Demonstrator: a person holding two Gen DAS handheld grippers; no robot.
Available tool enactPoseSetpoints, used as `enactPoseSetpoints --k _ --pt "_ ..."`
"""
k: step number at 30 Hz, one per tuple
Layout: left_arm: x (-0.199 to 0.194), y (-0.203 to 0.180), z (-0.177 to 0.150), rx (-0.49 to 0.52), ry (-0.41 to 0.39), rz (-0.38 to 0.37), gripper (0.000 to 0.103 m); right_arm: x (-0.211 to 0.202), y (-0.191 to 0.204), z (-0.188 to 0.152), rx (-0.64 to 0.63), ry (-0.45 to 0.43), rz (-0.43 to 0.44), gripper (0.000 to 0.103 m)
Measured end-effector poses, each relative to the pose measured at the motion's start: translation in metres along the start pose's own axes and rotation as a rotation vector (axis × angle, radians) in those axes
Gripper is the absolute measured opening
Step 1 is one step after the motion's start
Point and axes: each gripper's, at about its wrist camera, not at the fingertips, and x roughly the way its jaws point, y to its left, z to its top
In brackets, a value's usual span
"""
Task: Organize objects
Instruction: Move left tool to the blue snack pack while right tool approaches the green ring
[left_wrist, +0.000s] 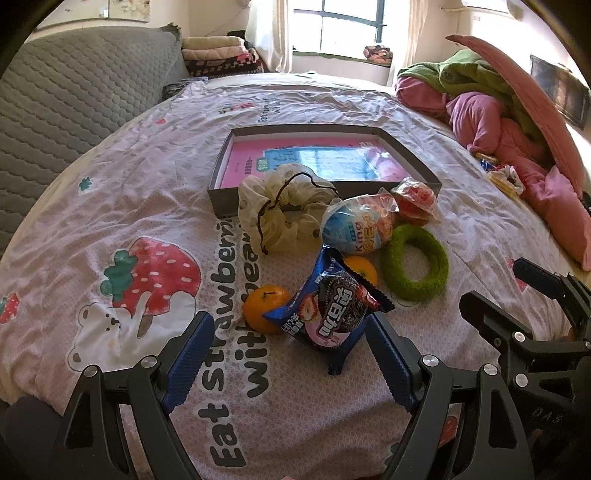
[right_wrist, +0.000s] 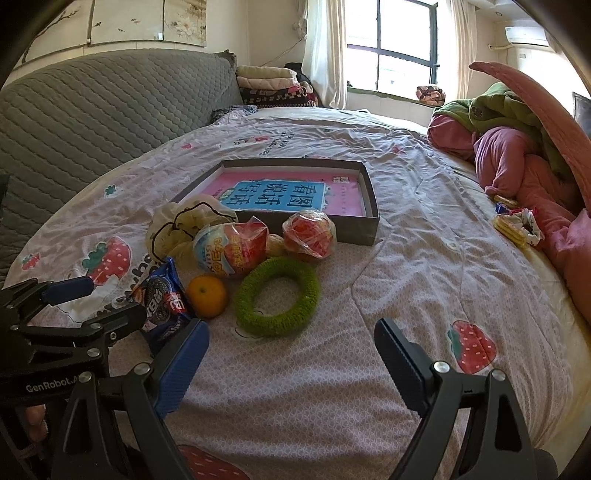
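Snacks and small objects lie clustered on a wrinkled bedsheet (right_wrist: 406, 229) printed with strawberries, a bear and the words "Eat Strawberries with bear", partly covered; just in front of a shallow grey cardboard box (right_wrist: 371, 221) whose floor holds a pink book with blue panel and Chinese characters; a crinkly blue cookie packet (left_wrist: 328, 306) showing a dark sandwich biscuit and strawberry leans on a smooth round orange (left_wrist: 264, 301), with a second orange (right_wrist: 207, 295) beside it; a glossy egg-shaped wrapper (left_wrist: 356, 227) reads "King" in the left wrist view; next to it sits a clear plastic bag of red-orange sweets (right_wrist: 310, 232); a fuzzy green knitted ring (right_wrist: 277, 301) lies flat, touching the egg; a cream gauzy drawstring pouch (left_wrist: 284, 206) with dark cord slumps against the box's near wall; the left gripper (left_wrist: 291, 354) hovers with jaws spread wide, its ribbed blue pads flanking the cookie packet's lower end without clearly pressing it; the right gripper (right_wrist: 291, 365) is likewise released, over bare sheet near the ring; its neighbour's black frame reads "GenRobot".
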Motion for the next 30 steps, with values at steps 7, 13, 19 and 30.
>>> enactPoseSetpoints --k 7,13,19,30 --pt "0.003 -0.001 0.000 0.007 0.001 0.001 0.085 0.005 -0.002 -0.003 0.002 0.014 -0.003 0.091" --pt "0.010 -0.001 0.001 0.016 -0.002 0.002 0.085 0.011 -0.003 -0.005 0.000 0.027 -0.005 0.091" --pt "0.017 -0.007 -0.002 0.066 0.011 -0.032 0.085 0.018 -0.010 -0.006 0.012 0.048 -0.007 0.091" --pt "0.029 -0.017 -0.002 0.152 -0.013 -0.024 0.085 0.037 -0.013 -0.004 -0.005 0.081 -0.005 0.091"
